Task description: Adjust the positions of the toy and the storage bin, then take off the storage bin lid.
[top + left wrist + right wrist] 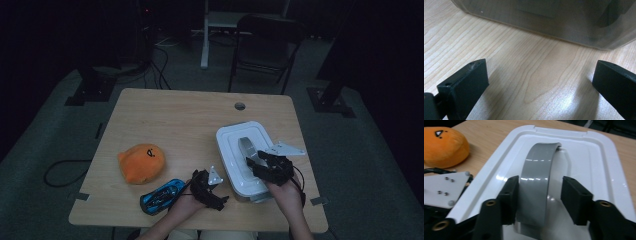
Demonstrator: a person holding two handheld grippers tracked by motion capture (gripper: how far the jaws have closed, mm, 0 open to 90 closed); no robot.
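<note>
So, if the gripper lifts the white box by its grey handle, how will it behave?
The grey handle looks like stiff, glossy plastic, so the pads may slip. The white box is probably light, yet it could swing or tilt under the right gripper. Its lid might come off instead.

High view dim, perhaps underexposed; gripper views brighter; glare on the white lid [596,165]; near edges blurred.
</note>
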